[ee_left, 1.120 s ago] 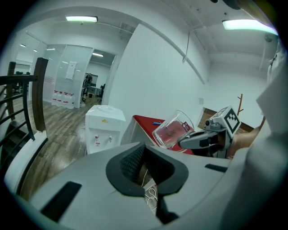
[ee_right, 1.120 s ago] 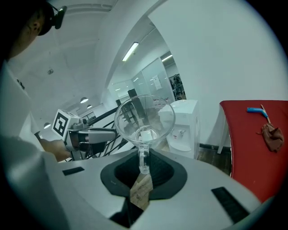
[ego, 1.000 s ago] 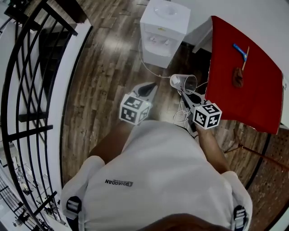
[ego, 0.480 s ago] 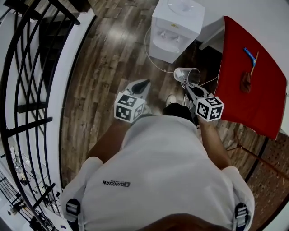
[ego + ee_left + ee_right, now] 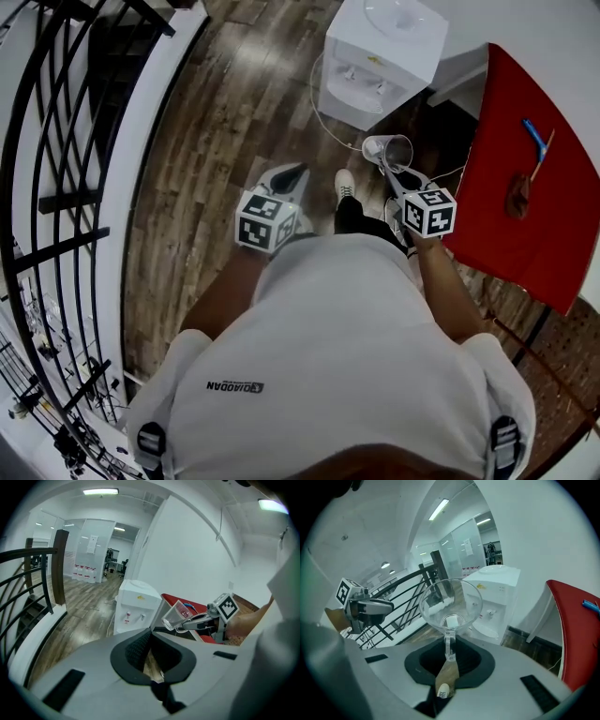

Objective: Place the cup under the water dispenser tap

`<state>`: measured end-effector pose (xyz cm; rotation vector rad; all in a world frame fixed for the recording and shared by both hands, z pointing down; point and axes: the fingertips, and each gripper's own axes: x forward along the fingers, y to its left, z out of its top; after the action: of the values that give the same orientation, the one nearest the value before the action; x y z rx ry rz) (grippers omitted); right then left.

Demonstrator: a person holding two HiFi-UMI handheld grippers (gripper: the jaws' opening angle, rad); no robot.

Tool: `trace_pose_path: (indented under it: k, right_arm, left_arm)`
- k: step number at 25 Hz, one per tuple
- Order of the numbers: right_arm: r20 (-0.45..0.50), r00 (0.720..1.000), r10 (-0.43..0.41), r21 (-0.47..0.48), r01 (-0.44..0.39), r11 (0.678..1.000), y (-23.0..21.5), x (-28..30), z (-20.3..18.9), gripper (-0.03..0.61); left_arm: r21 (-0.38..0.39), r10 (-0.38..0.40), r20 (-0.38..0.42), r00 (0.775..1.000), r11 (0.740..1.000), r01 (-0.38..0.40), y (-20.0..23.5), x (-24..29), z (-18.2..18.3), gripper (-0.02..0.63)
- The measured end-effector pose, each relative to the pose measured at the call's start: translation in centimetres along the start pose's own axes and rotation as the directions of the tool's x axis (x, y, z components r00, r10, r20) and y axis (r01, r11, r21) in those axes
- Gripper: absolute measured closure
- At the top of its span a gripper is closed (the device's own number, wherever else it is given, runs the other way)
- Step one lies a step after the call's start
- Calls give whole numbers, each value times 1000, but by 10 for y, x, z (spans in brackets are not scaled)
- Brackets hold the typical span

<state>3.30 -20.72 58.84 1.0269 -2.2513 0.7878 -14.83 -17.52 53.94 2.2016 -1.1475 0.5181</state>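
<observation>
A clear plastic cup (image 5: 389,150) is held in the air, tilted on its side, with my right gripper (image 5: 387,170) shut on its edge. In the right gripper view the cup (image 5: 450,604) stands just beyond the jaws, mouth toward the camera, and my right gripper (image 5: 449,652) pinches it. The white water dispenser (image 5: 380,61) stands on the floor a short way ahead; its two taps (image 5: 361,80) face me. My left gripper (image 5: 296,172) hovers to the left of the cup, shut and holding nothing. In the left gripper view, the cup (image 5: 176,616) is beside the dispenser (image 5: 136,606).
A red table (image 5: 525,169) stands to the right with a blue tool (image 5: 534,136) on it. A black stair railing (image 5: 66,187) runs along the left. A white cable (image 5: 323,117) lies on the wooden floor by the dispenser. A person's shoe (image 5: 344,185) is below the grippers.
The person has stepped toward the dispenser; both grippers and the held cup are nearer to it. The right gripper's grip on the cup is unchanged.
</observation>
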Motion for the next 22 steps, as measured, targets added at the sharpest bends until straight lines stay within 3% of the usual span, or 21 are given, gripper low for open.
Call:
trace_pose_path:
  k: [7,14,22]
  right_arm:
    - [-123,992,-9,-10,7,1000,-66,74,-27,531]
    - [-245,970,-10,14,13,1000,-121,151,-61,531]
    - [-355,925,-133,-68,116,991,-190,223,-81,531]
  left_arm:
    - [19,57,-101,993,998,-56,20,64,8,617]
    - [-9,64,-241,968,998,-68,27,119,-1,617]
    - [-35,46,-327,944,998,-61,21,151,-16,617]
